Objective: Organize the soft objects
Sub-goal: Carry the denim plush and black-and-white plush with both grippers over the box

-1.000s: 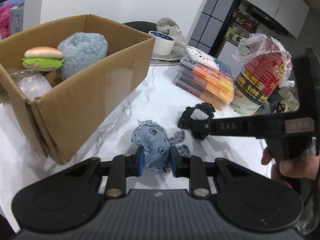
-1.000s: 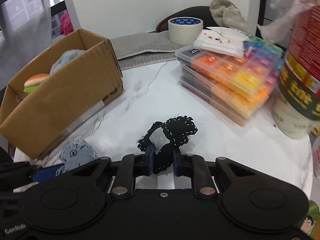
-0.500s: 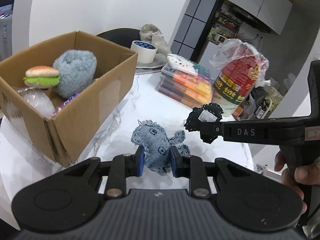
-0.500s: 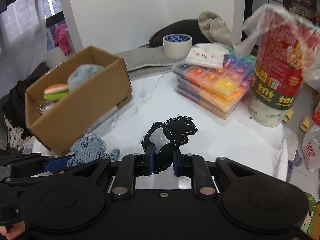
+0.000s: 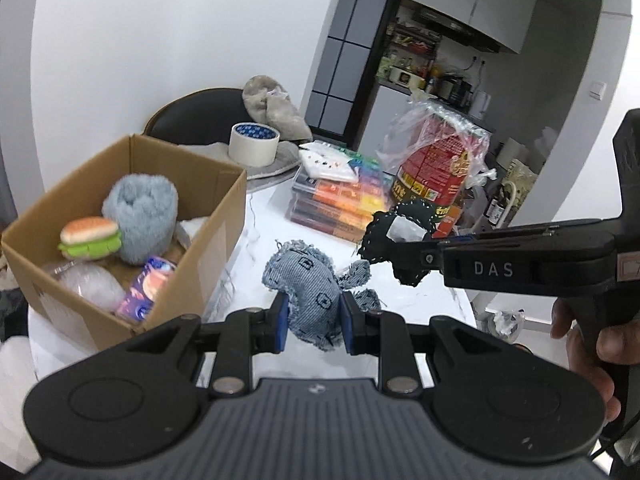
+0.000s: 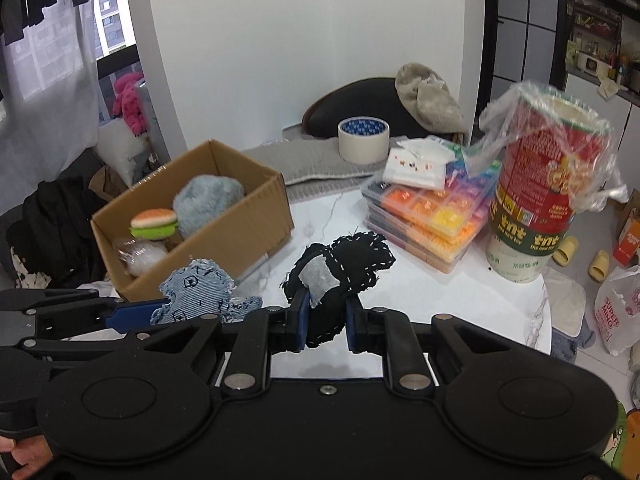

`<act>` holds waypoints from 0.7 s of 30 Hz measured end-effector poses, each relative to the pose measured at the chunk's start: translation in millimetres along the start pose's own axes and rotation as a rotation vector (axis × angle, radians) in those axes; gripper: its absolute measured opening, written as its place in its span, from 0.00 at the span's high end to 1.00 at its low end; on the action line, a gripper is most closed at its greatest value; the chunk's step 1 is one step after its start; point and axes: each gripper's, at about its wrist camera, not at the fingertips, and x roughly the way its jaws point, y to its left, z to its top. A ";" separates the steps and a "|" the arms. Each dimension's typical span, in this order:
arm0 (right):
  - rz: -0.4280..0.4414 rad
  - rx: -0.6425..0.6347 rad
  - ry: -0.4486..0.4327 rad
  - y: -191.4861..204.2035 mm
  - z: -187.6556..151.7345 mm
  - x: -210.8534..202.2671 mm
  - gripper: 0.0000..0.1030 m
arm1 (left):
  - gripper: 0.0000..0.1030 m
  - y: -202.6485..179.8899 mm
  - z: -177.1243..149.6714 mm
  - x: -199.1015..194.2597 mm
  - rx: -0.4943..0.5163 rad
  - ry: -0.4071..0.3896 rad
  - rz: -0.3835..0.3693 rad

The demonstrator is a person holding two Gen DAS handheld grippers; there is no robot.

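Observation:
My left gripper is shut on a blue denim stuffed toy, held in the air above the white marble table. The right gripper is shut on a black stitched fabric toy with a grey patch, also lifted off the table. In the left wrist view the black toy hangs just right of the denim one; in the right wrist view the denim toy sits at lower left. An open cardboard box stands to the left, holding a fluffy blue plush, a toy burger and wrapped items.
Stacked bead organiser boxes and a tall red snack can in plastic wrap stand on the table's right side. A roll of tape lies on a grey mat at the back. A hand holds the right gripper's handle.
Both grippers have risen with their toys, so the table and box look smaller and lower. The box's inside shows more. Neither grip has changed.

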 end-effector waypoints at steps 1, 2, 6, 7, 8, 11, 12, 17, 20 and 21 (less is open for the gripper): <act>0.000 0.000 -0.005 1.9 1.6 -2.5 0.82 | 0.76 0.9 1.5 -2.3 0.009 0.002 -0.001; 0.001 0.003 -0.009 3.5 3.2 -4.6 0.82 | 0.76 1.2 2.6 -3.8 0.017 0.004 -0.003; 0.007 0.002 -0.027 14.3 9.2 -14.3 0.82 | 0.76 6.4 10.3 -12.1 0.033 0.013 -0.021; 0.008 -0.001 -0.031 17.3 10.6 -15.9 0.82 | 0.76 8.3 12.2 -14.1 0.037 0.015 -0.024; 0.009 -0.003 -0.036 20.7 12.4 -17.7 0.82 | 0.76 10.6 14.3 -16.3 0.041 0.016 -0.025; 0.010 -0.007 -0.047 28.0 16.8 -21.7 0.82 | 0.76 19.9 23.4 -22.5 0.049 0.023 -0.041; 0.010 -0.007 -0.049 30.1 18.2 -21.9 0.82 | 0.76 23.0 26.4 -24.4 0.051 0.024 -0.046; 0.008 -0.002 -0.050 42.1 25.8 -20.3 0.82 | 0.76 38.9 41.0 -31.8 0.074 0.031 -0.058; 0.009 -0.007 -0.053 50.4 31.0 -18.0 0.82 | 0.76 50.6 49.5 -35.0 0.084 0.033 -0.055; 0.009 -0.008 -0.054 53.0 32.0 -17.3 0.82 | 0.76 54.5 52.1 -36.6 0.086 0.032 -0.056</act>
